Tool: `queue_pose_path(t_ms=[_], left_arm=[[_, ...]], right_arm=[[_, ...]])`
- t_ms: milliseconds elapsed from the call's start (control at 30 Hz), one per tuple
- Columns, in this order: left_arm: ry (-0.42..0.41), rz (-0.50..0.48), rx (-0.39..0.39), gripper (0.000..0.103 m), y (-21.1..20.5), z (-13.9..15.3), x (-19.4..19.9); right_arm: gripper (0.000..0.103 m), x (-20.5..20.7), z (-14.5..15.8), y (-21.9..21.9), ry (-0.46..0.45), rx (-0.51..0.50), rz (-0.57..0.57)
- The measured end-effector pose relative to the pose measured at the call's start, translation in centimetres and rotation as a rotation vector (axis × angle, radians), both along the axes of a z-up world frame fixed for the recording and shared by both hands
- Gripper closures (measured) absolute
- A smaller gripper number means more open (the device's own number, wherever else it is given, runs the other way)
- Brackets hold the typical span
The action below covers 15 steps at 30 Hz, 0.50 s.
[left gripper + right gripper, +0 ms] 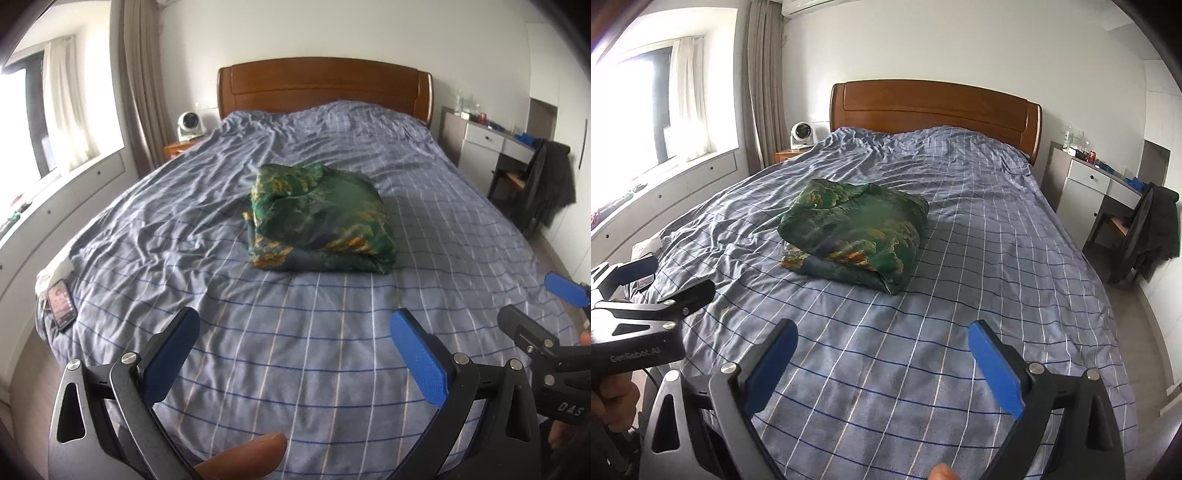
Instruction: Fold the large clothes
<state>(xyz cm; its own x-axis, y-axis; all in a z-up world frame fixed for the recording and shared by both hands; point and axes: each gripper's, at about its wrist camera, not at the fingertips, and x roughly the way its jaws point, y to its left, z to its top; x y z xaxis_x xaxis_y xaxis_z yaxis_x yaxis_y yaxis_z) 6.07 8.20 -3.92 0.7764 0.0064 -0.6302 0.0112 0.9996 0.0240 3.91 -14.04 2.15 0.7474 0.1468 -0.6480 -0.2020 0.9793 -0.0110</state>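
Note:
A green garment with a yellow leaf print [317, 218] lies folded into a thick bundle in the middle of the bed [258, 369]; it also shows in the right wrist view [855, 232]. My left gripper [295, 332] is open and empty, held above the foot of the bed, well short of the bundle. My right gripper [882, 343] is open and empty too, beside the left one. The right gripper shows at the right edge of the left wrist view [543, 306], and the left gripper shows at the left edge of the right wrist view [665, 277].
The bed has a blue checked cover and a wooden headboard [325, 85]. A phone [61, 302] lies on the bed's left edge. A small fan [190, 125] stands on the left nightstand. A desk [491, 140] and a chair with a dark jacket [550, 184] stand at right.

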Motion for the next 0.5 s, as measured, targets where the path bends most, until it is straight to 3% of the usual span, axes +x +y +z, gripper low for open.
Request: queue_pose_path(t_ms=[267,500], left_arm=[[0.005,0.003,-0.031,0.000,0.1,0.2,0.0],[-0.026,-0.019,-0.012,0.000,-0.7,1.0,-0.5]], right_arm=[[0.008,0.2,-0.3,-0.3,0.014,-0.001,-0.012],[0.008,0.1,-0.4,-0.5,0.018,0.001,-0.022]])
